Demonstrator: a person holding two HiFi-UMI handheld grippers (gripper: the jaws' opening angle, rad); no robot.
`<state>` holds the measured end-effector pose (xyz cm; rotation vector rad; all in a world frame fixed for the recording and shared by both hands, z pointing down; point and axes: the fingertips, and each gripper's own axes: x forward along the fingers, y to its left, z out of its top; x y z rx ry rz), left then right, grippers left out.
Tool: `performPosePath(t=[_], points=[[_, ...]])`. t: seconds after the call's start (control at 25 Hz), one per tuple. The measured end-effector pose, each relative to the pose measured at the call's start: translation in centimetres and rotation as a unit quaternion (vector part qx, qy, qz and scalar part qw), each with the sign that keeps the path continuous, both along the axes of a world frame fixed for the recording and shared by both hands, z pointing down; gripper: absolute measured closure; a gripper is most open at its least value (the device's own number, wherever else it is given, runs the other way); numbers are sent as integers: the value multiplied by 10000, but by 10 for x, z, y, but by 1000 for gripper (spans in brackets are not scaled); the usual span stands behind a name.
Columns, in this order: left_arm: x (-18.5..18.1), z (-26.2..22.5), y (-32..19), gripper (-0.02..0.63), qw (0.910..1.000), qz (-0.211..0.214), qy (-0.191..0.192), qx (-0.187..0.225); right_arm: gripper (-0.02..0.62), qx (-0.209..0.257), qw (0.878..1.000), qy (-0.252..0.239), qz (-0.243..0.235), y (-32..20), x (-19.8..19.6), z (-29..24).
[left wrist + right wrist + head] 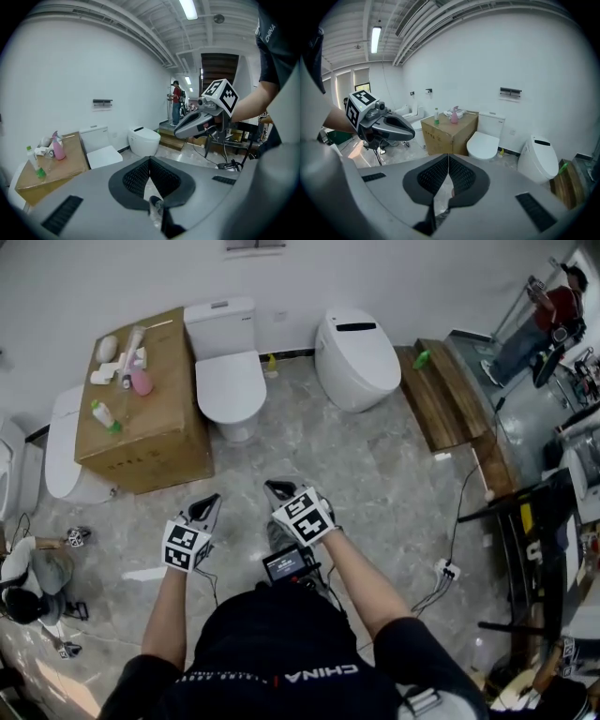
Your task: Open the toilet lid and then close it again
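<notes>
**A:** What are your tongs doing rn?

**B:** Your left tongs (212, 502) are shut tight. The pads touch & there's nothing in them. Same w/ your right tongs (275, 487): closed up & empty. They sit side by side, a little apart. Both tip down over the gray floor (375, 484).

**A:** Where's the toilet?

**B:** The white toilet (220, 326) is straight ahead of both tongs, well apart from them. Its lid (231, 382) is down flat. The tank end is at the wall.

**A:** What's beside it?

**B:** Ahead & to the left of your left tongs there's a brown box (141, 432), just beside the toilet. On top are a pink bottle (142, 382) & a small bottle w/ green on it (103, 414). Ahead & to the right of your right tongs is a round toilet (356, 357), lid down too. Past that one, further right, is a wood step (441, 395).

**A:** Anything way far off?

**B:** Yep, far off to the right of your right tongs there's a person in a red top (555, 310). They're too small to see more.
</notes>
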<state>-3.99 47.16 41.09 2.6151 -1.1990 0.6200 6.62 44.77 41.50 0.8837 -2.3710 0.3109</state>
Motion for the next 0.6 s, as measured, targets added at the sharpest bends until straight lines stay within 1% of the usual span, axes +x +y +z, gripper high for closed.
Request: performPosePath(t=[0.16, 0.32, 0.44, 0.6], points=[[4, 10, -57, 597, 9999, -70, -102, -22, 580, -34, 9998, -106, -191, -65, -7, 13], [9, 11, -134, 597, 9993, -293, -178, -115, 580, -59, 9991, -208, -362, -150, -9, 12], [20, 5, -197, 597, 9989, -396, -198, -148, 580, -81, 9985, -183, -514, -214, -2, 9], [33, -5, -271, 597, 9984, -514, -206, -134, 580, -68, 9981, -171, -581, -292, 10, 3]])
